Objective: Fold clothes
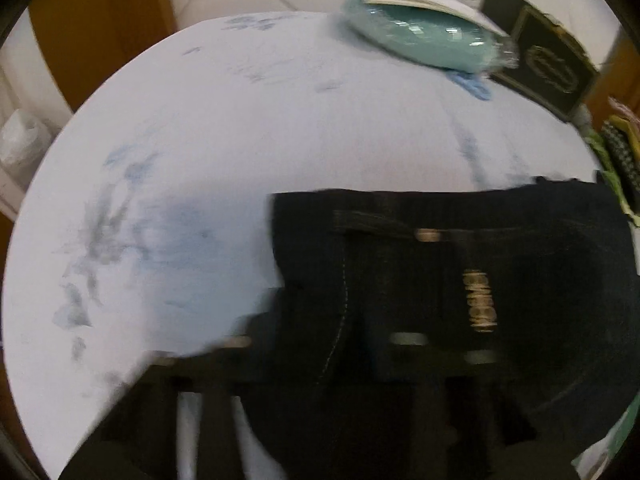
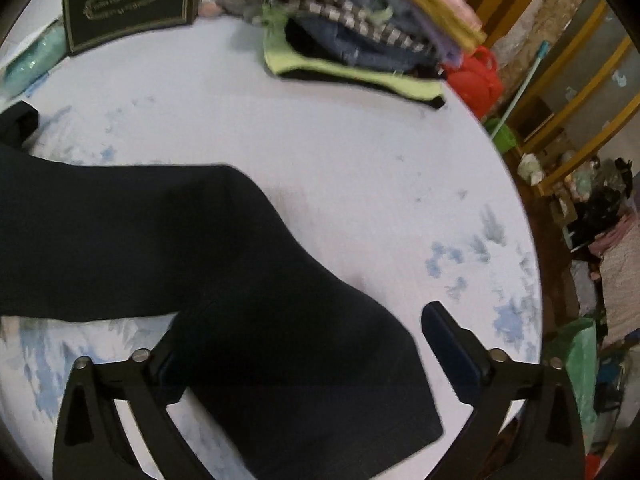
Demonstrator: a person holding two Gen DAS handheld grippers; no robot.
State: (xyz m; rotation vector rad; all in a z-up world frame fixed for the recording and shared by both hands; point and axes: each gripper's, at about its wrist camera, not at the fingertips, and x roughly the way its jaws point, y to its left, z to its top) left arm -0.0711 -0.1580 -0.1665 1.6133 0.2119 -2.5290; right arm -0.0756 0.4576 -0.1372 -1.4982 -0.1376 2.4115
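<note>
Right hand-held gripper [image 2: 304,344] gapes astride black jeans [image 2: 160,240]; clothes pile [image 2: 360,28] beyond.

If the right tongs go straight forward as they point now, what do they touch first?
Most likely the dark trousers: the leg lies right between the open right tongs. Beyond it comes bare white table, then the clothes pile. Depth is unclear.

My left wrist camera looks down close over the dark jeans [image 1: 460,280] toward the black box [image 1: 548,64], while my right one faces the clothes pile [image 2: 360,36], both sharing the table [image 1: 280,120].
</note>
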